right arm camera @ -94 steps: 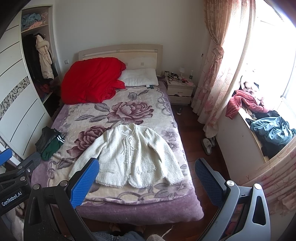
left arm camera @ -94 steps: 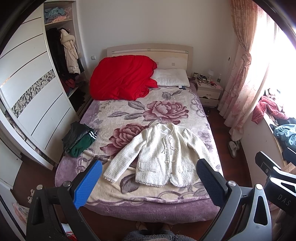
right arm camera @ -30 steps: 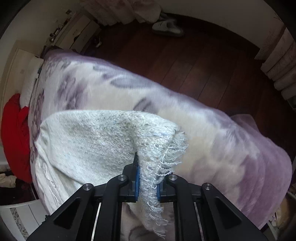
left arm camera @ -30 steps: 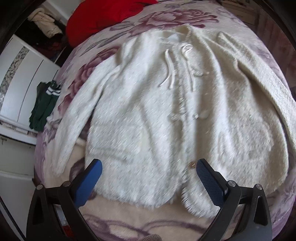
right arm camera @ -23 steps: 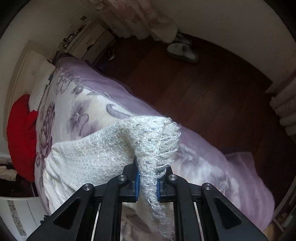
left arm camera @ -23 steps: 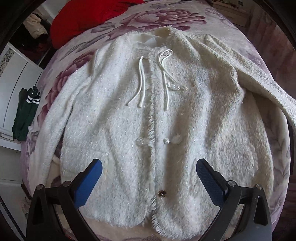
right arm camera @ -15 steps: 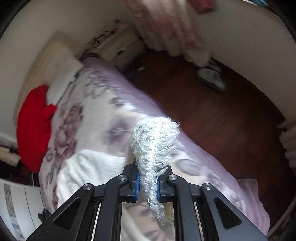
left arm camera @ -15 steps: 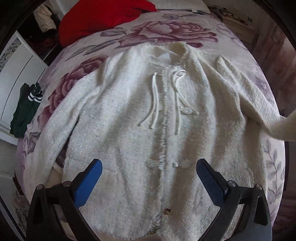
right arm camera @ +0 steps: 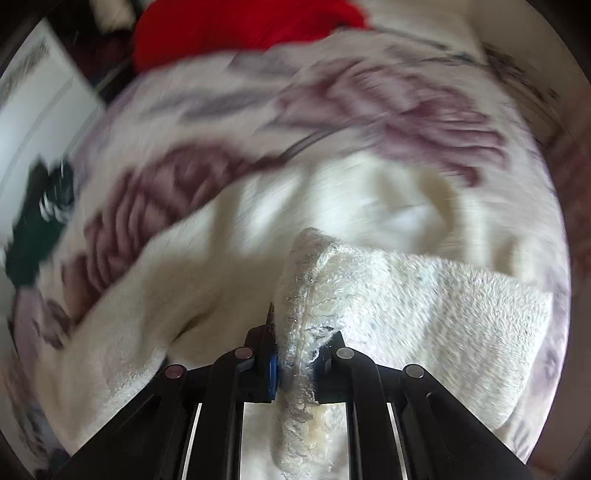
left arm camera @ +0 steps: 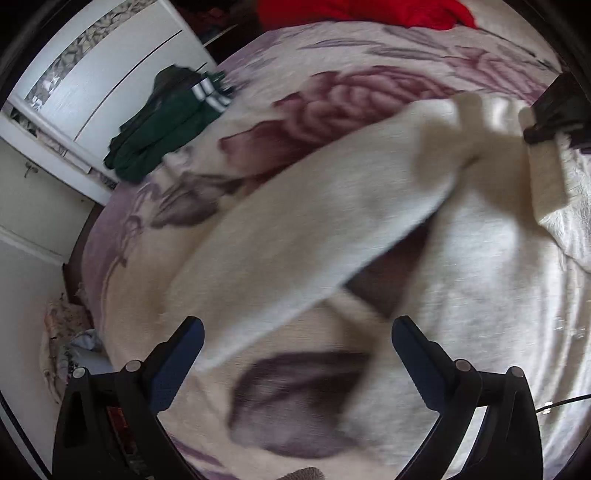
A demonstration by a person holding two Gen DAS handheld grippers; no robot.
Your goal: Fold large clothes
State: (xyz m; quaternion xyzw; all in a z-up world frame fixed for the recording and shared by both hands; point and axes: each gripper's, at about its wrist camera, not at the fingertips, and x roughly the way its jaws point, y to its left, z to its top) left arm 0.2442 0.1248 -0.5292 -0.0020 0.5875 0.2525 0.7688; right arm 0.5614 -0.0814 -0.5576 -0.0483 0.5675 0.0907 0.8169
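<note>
On the bed (left arm camera: 140, 258), green clothes (left arm camera: 166, 122) lie at ten o'clock and a red quilt (right arm camera: 236, 29) at twelve, both clear of the work. The left tool (left arm camera: 295, 339) hangs wide open above the near sleeve (left arm camera: 314, 240) of the white jacket (left arm camera: 491, 280). The right tool (right arm camera: 295, 363) is clamped on the other cuff (right arm camera: 299, 332), holding it over the jacket's body.

grippers (left arm camera: 295, 343): 2 | white cardigan (left arm camera: 480, 295): 1 | green garment (left arm camera: 166, 122): 1 | red duvet (right arm camera: 236, 29): 1 | bed (left arm camera: 147, 240): 1

left wrist: close above bed (left arm camera: 147, 236) | right wrist: likewise | shared: cardigan (left arm camera: 480, 280)
</note>
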